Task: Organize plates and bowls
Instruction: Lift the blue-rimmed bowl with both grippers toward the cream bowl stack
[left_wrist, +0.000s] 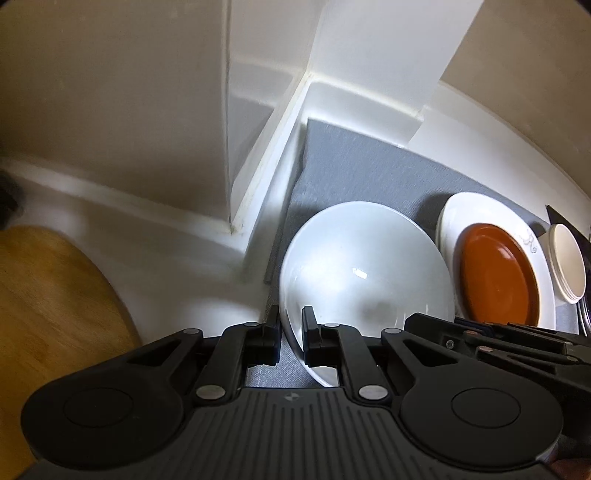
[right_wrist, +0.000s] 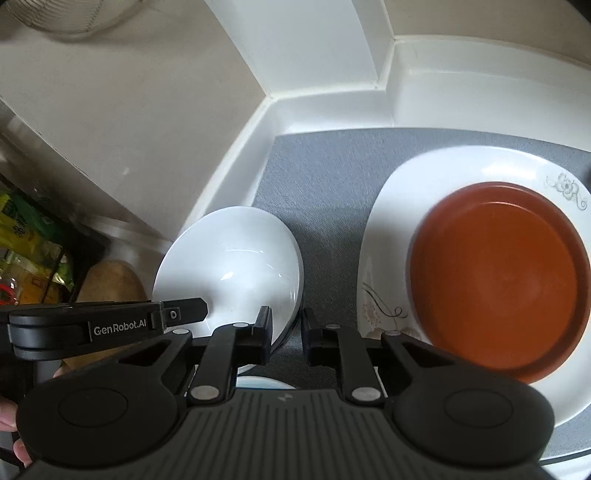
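White bowl (left_wrist: 365, 266) tilted on edge; orange plate (right_wrist: 498, 288) atop white floral plate (right_wrist: 391, 229).

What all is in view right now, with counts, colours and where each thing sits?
White bowl: one, white, tilted at the mat's left end, rim between the left gripper's fingers.
Large plate: one, white with flower print, on the mat, right of the bowl.
Brown plate: one, reddish brown, on the large plate.
Small dishes: a stack, cream, far right; count unclear.
Mat: one, grey, on the white ledge.
Wooden board: one, tan, left, below the ledge.
Left gripper: black, shut on the bowl's rim.
Right gripper: black, open, holding nothing.
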